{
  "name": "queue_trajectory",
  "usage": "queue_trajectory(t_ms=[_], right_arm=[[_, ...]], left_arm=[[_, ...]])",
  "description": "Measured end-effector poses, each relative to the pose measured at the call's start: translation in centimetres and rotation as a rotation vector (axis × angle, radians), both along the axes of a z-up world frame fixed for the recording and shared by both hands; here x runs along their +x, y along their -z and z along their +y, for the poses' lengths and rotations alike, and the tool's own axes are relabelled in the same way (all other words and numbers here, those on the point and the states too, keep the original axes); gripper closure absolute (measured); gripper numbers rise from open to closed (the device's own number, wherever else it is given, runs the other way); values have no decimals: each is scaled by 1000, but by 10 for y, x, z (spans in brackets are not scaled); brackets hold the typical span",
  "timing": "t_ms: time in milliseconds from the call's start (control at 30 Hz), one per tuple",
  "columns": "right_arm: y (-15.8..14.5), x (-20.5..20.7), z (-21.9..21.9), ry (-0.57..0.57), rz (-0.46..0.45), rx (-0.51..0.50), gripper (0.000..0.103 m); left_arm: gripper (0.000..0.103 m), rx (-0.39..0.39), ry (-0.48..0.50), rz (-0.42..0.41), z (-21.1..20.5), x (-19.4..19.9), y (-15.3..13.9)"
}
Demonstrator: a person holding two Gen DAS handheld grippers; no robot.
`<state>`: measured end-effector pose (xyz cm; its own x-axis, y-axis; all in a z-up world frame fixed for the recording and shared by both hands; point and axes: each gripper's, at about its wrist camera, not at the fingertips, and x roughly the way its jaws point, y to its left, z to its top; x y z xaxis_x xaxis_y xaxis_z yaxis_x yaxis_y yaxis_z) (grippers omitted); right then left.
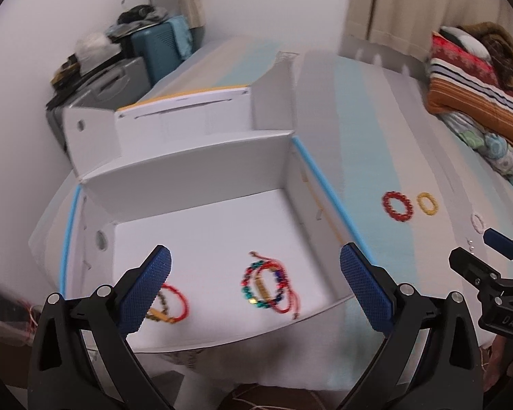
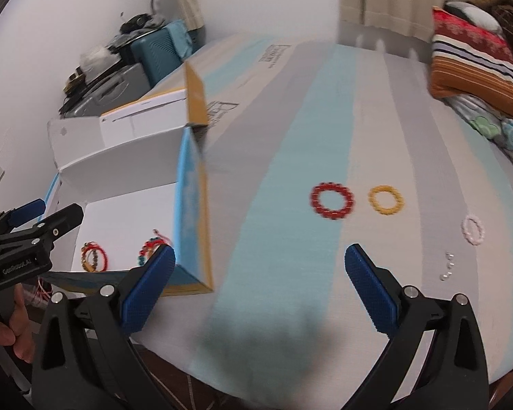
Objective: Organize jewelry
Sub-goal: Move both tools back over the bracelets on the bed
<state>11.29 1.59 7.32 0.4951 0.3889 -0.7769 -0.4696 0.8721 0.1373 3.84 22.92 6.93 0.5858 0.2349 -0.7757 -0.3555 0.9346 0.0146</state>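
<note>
Both grippers are hanging wide open and empty. The left gripper (image 1: 255, 285) is pointing down into the box (image 1: 201, 218), where two bracelets are lying on the white floor: a multicolour bracelet (image 1: 266, 287) between its fingers, nearer the right one, and a red cord bracelet (image 1: 172, 304) partly hidden behind its left finger. The right gripper (image 2: 260, 285) is hovering over the bed (image 2: 290, 130), the box wall just beside its left finger.

Judging by what is left out, the step in hand is fetching the next piece. Ahead of the right gripper, well beyond its fingertips, the red ring (image 2: 331, 201) and the yellow ring (image 2: 385, 200) are lying side by side but apart; a pale ring (image 2: 473, 229) is sitting further out to the right, and a few small clear beads (image 2: 448, 266) are resting just outside its right finger. The red ring is looking like the easiest target. It is lying flat on soft cloth, so one finger should be going inside the loop and one outside, closing on the band without snagging the sheet or nudging the yellow ring.

The bed is covered in a sheet striped grey, pale blue and cream. Beyond it, folded blankets (image 2: 478, 65) are piled to the right, curtains are hanging at the back, and a cluttered corner with a teal case (image 2: 157, 58) and a lamp is sitting to the left
</note>
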Motion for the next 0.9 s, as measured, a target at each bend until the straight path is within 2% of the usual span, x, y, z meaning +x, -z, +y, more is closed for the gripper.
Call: queue_trajectory(t_ms=[267,533,900], right_arm=[[-3,16,-60,109,-33,4,7],[9,34,-113,194,-39,-16,7],[43,67,-180,290,22,-22,7]], left_arm=[[6,12,62,8,-46,28,3],[6,13,156,16,-100,62,11],[6,-42,268,50,-157,128,54]])
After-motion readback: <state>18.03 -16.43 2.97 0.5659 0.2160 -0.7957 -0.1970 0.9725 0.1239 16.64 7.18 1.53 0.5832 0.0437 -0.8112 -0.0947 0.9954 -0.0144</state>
